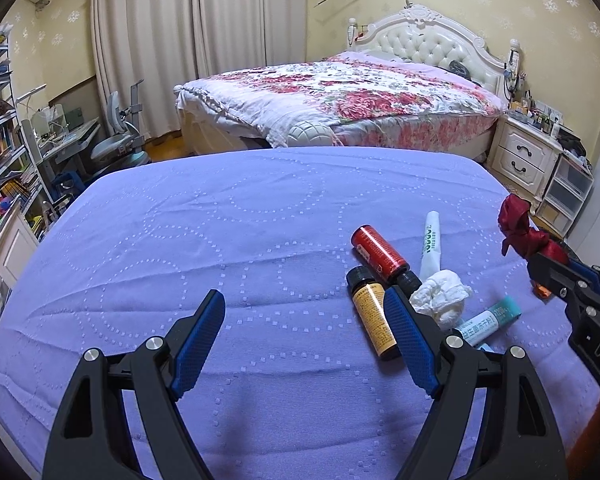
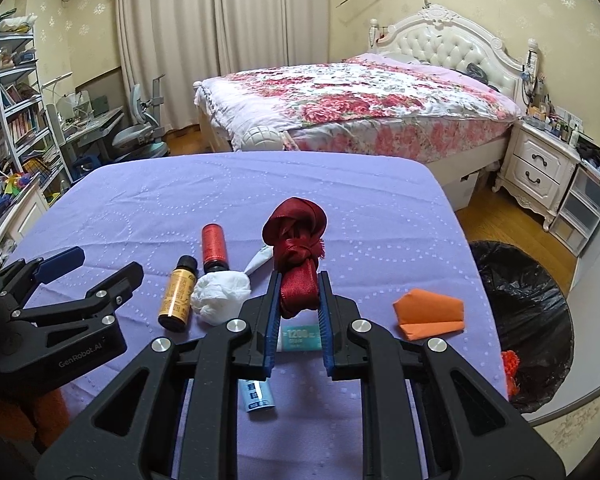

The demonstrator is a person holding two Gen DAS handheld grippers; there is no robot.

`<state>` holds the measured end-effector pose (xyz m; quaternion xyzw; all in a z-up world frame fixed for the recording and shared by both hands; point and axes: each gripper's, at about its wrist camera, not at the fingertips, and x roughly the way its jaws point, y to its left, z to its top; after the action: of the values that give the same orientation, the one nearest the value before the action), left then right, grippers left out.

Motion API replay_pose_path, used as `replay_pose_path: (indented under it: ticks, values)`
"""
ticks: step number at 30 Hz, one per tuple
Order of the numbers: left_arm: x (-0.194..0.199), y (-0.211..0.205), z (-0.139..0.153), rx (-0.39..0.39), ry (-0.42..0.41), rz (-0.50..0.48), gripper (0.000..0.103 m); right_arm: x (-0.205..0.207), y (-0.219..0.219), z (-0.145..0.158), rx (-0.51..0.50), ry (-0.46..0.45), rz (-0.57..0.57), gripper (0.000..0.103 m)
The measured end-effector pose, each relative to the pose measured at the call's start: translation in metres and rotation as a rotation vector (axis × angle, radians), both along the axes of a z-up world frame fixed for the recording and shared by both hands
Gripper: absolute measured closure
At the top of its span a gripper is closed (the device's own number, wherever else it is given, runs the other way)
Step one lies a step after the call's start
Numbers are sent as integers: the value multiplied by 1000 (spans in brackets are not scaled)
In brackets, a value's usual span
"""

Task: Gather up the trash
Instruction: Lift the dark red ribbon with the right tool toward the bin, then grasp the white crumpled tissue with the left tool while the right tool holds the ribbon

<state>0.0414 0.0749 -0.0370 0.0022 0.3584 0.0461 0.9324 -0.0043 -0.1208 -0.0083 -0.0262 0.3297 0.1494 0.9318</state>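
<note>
My right gripper (image 2: 299, 284) is shut on a dark red ribbon knot (image 2: 296, 240) and holds it above the purple-covered table (image 2: 180, 208); the ribbon also shows in the left wrist view (image 1: 524, 232). My left gripper (image 1: 304, 312) is open and empty, just left of the trash pile. On the cloth lie an orange-labelled brown bottle (image 1: 374, 316), a red bottle (image 1: 380, 254), a crumpled white tissue (image 1: 440, 294), a white tube (image 1: 431, 246), a teal-and-white packet (image 1: 488, 320) and a folded orange paper (image 2: 430, 312).
A bin with a black liner (image 2: 528, 320) stands on the floor right of the table, with something orange inside. A bed with a floral quilt (image 2: 360, 100), a white nightstand (image 2: 540, 168), a desk chair (image 2: 140, 136) and bookshelves (image 2: 16, 100) stand beyond.
</note>
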Motion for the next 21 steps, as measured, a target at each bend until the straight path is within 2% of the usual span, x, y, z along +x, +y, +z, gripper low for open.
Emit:
replay_pose_path:
  ticks: [11, 21]
  values:
    - [1, -22, 1, -1, 4, -59, 24, 7, -52, -1, -11, 1, -137, 86]
    - [10, -49, 0, 21, 10, -106, 24, 10, -102, -9, 19, 10, -238, 86]
